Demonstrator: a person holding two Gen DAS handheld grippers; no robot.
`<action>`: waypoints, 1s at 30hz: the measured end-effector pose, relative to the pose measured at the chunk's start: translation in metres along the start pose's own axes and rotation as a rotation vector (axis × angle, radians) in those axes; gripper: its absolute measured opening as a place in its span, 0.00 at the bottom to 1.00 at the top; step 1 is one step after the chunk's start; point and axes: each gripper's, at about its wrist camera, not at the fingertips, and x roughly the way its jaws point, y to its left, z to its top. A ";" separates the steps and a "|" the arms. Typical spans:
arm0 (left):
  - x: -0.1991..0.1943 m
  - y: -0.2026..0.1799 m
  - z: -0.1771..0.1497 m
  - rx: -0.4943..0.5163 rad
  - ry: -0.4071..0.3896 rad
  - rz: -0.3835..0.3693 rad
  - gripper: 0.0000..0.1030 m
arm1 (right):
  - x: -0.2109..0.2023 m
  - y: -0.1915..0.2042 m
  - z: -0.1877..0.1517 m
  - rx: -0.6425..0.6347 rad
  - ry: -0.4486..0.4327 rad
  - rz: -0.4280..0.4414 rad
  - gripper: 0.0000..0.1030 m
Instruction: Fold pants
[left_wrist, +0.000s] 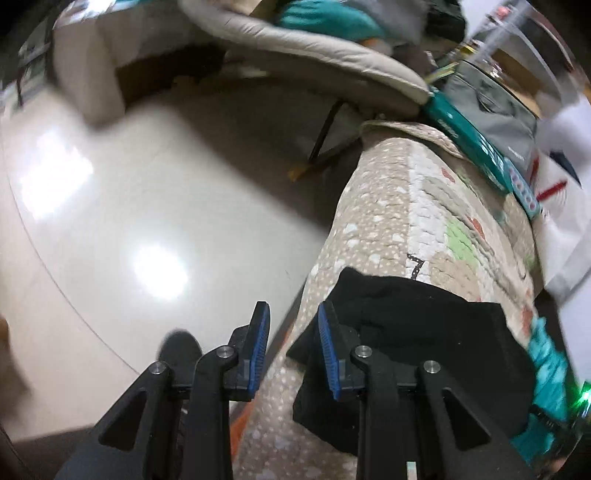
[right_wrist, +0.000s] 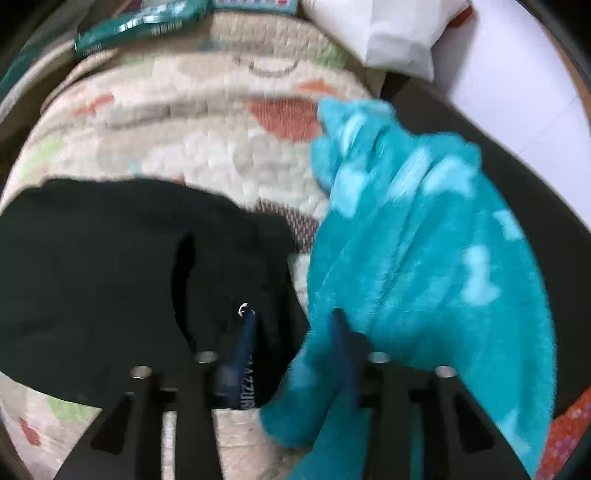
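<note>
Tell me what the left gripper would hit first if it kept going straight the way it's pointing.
Probably the patterned quilt: the left gripper points at its edge, fingers apart with nothing between them. The black pants lie just right of that line. Depth is unclear, so it might pass to the floor.

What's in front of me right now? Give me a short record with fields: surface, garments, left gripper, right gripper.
surface: patterned quilted mat
garments: black garment lying on the mat; fluffy teal garment beside it
left gripper: jaws apart, nothing between the pads, over the mat's edge beside the black garment
right gripper: jaws apart, over the spot where the two garments meet, no clear grip
</note>
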 end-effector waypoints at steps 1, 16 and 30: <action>0.000 0.002 -0.004 -0.013 0.009 -0.013 0.25 | -0.010 0.006 0.002 -0.008 -0.037 -0.015 0.62; 0.026 -0.014 -0.051 -0.069 0.065 -0.125 0.44 | -0.070 0.376 0.045 -0.855 -0.136 0.688 0.62; 0.047 -0.019 -0.048 -0.093 0.116 -0.134 0.26 | -0.039 0.485 0.005 -1.105 -0.055 0.650 0.09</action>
